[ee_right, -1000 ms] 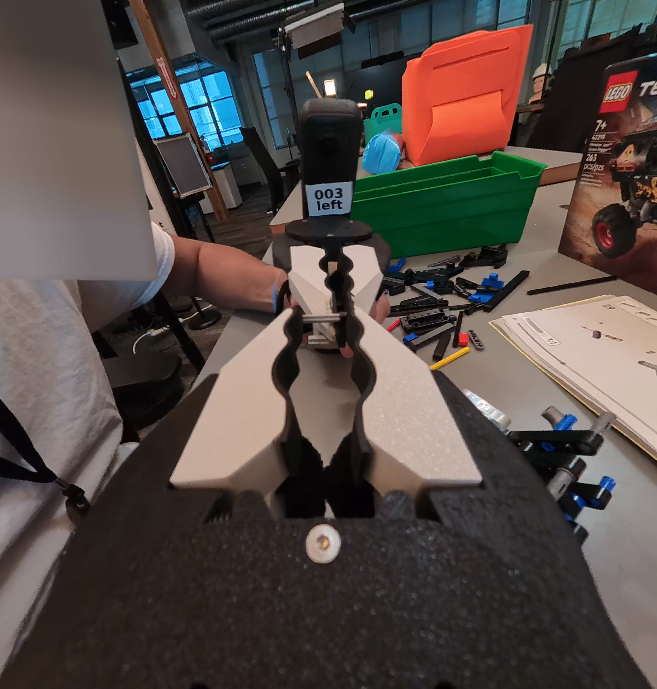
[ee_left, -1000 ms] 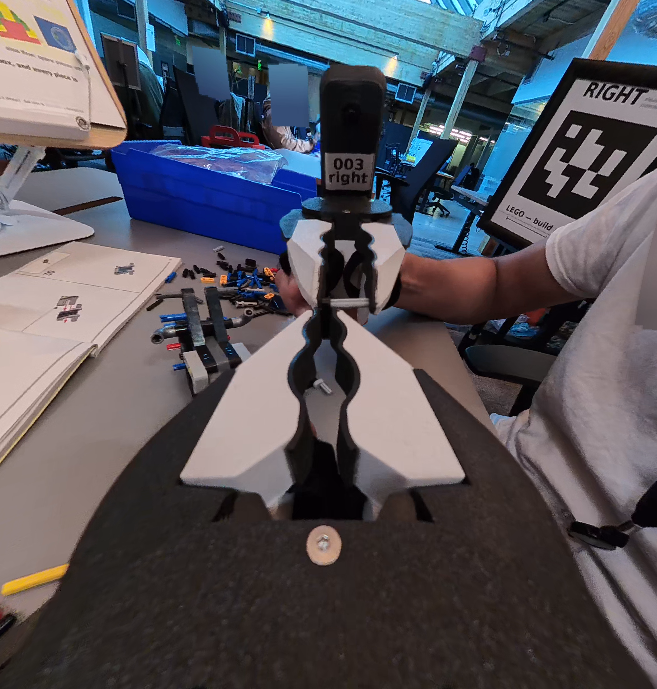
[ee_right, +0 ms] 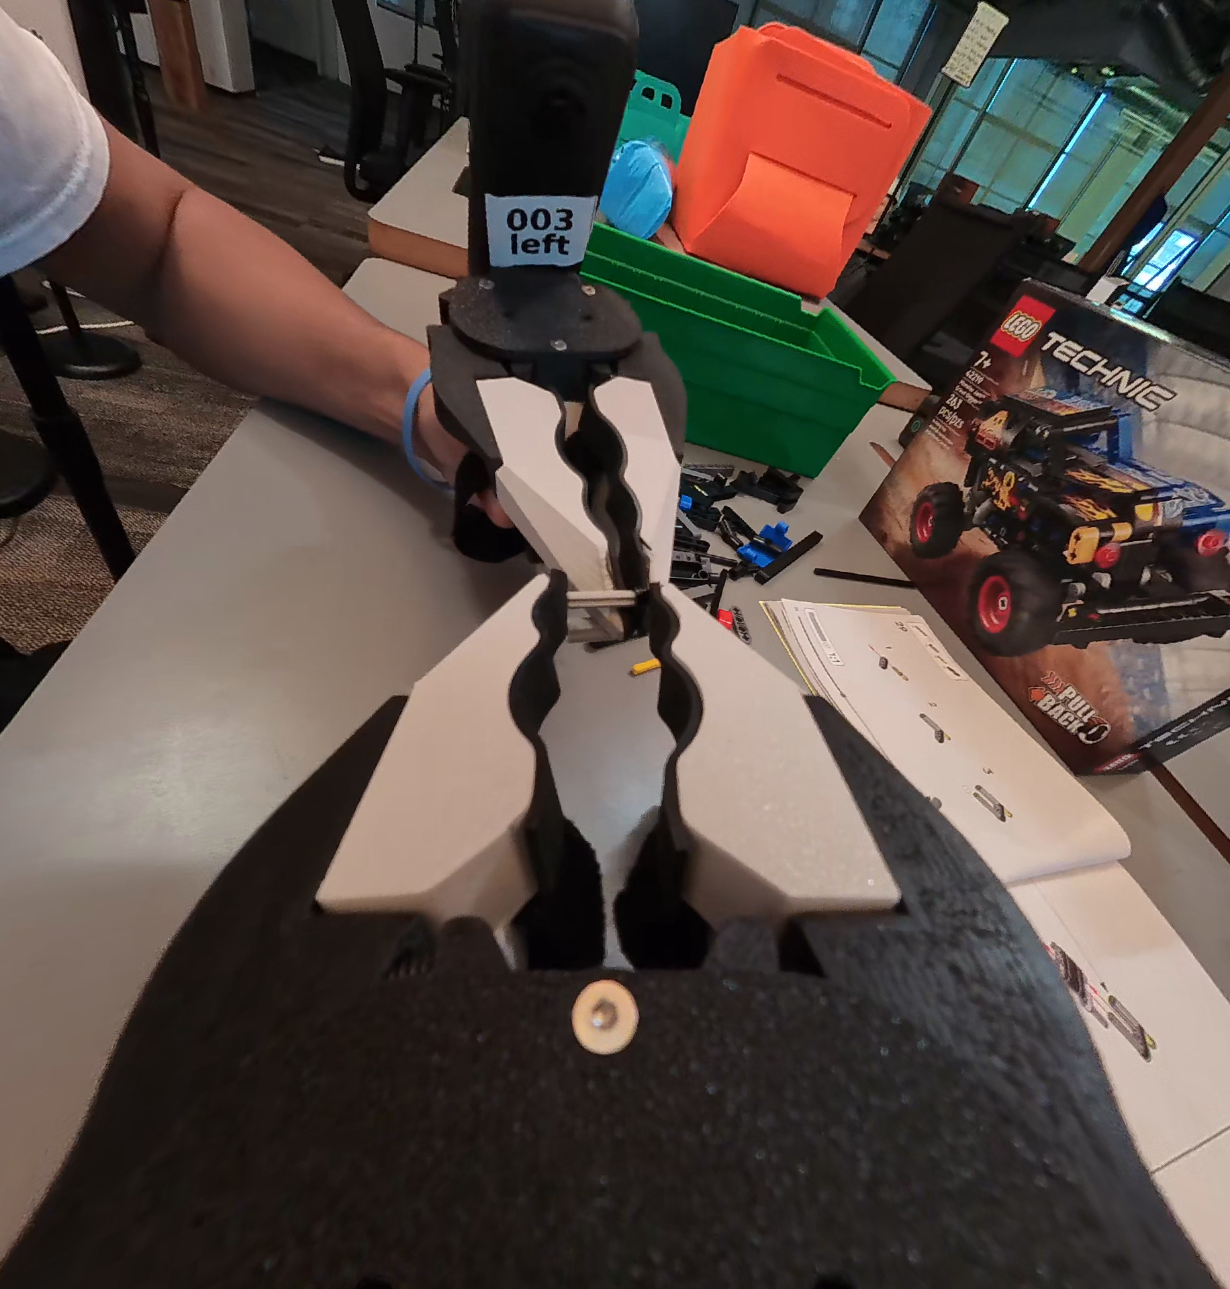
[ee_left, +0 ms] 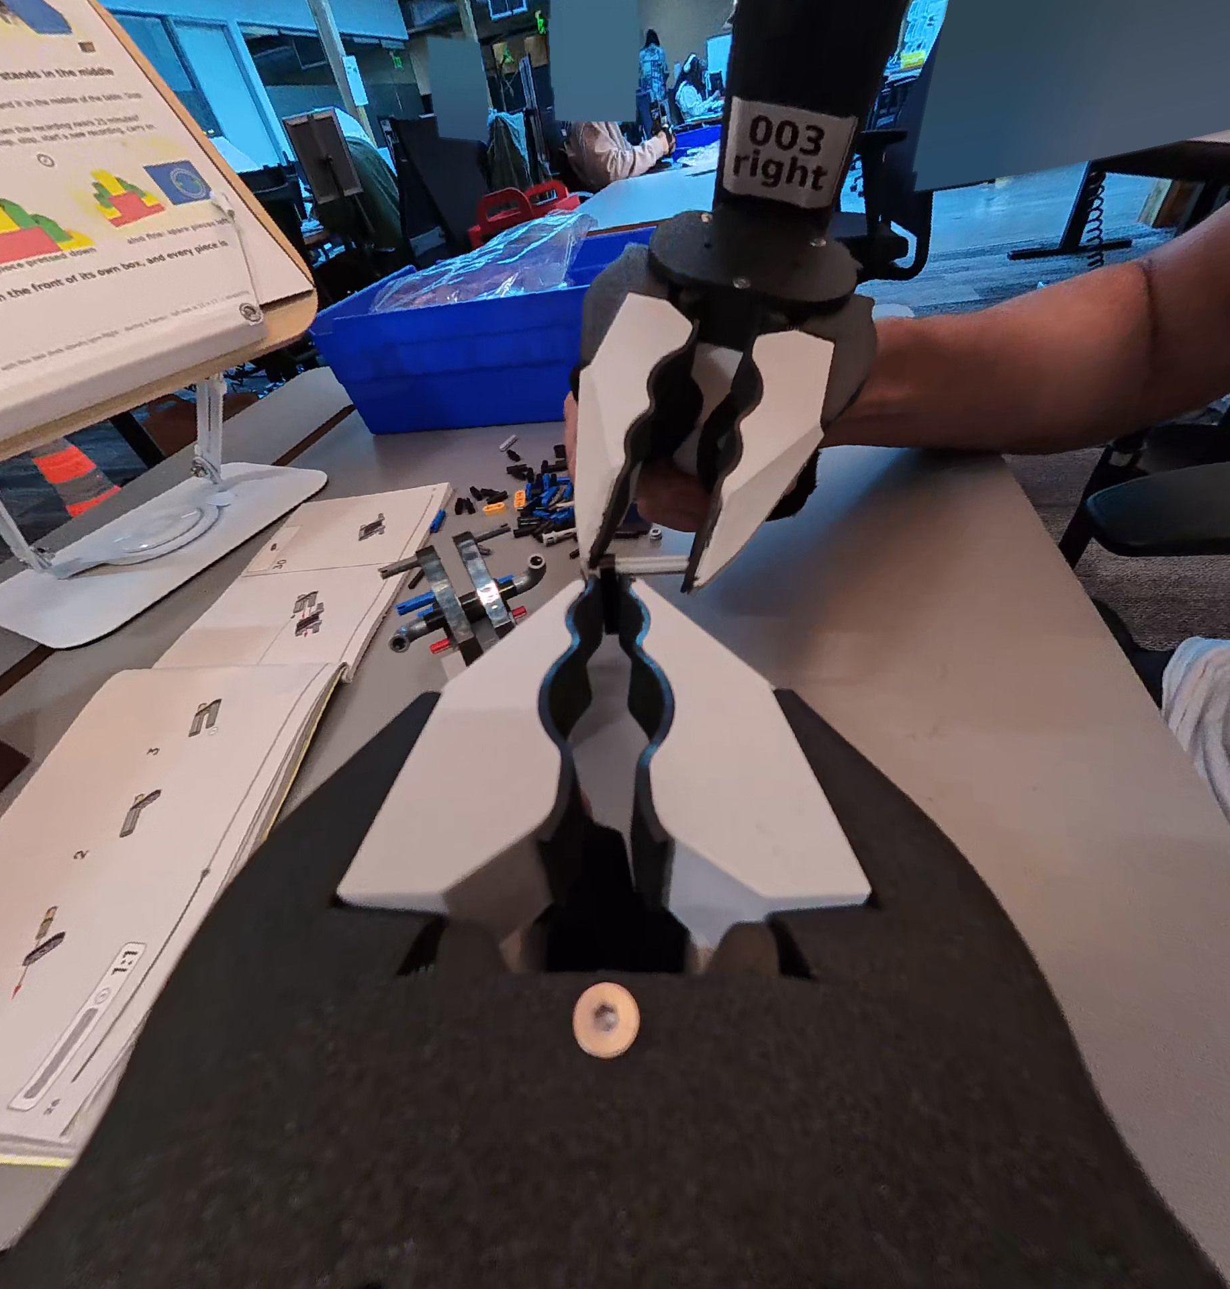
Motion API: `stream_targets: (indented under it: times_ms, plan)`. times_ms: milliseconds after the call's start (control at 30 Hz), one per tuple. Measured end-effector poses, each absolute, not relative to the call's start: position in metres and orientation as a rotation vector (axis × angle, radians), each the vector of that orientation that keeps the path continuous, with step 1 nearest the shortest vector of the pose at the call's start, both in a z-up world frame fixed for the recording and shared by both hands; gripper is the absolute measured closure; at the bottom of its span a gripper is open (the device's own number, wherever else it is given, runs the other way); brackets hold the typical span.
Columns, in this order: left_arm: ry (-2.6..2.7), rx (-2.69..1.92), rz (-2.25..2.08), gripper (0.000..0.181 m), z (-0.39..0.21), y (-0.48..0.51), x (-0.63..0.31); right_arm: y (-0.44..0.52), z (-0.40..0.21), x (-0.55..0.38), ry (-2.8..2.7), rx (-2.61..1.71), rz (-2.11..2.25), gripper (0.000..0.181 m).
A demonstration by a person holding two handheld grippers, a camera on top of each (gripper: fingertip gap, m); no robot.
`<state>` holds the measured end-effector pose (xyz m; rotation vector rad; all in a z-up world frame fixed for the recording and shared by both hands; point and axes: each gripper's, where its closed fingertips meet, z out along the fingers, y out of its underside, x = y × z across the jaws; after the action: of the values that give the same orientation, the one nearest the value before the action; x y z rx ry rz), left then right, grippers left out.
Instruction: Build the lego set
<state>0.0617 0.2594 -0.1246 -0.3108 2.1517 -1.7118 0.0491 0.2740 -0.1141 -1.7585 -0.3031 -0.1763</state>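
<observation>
The right gripper (ee_left: 636, 573) pinches a grey axle (ee_left: 646, 563) by its ends, long axis crosswise. The left gripper (ee_left: 606, 598), clenched on a small dark piece (ee_left: 609, 605), meets the axle end-on from just below.

A white label (ee_left: 779, 153) with a number and a word sits on one black camera, and a like label (ee_right: 539, 230) on the other. The toy box (ee_right: 1058, 502) bears a brand mark and lettering. The open booklet (ee_left: 180, 802) shows step numbers, and the sheet on the stand (ee_left: 96, 195) shows printed lines.
</observation>
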Motion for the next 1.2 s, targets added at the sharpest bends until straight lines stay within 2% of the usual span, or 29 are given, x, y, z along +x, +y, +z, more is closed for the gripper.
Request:
stream_targets:
  times_ms: [567,1200]
  plan:
    - [2.132,-0.357,-1.668,0.18,-0.1258,0.2631,0.069,0.2755,-0.1145,0.0579,-0.344,-1.757,-0.384,0.161]
    - [2.136,-0.311,-1.639,0.18,-0.1272,0.2611,0.0651,0.2743,-0.1157,0.0538,-0.302,-1.756,-0.259,0.16]
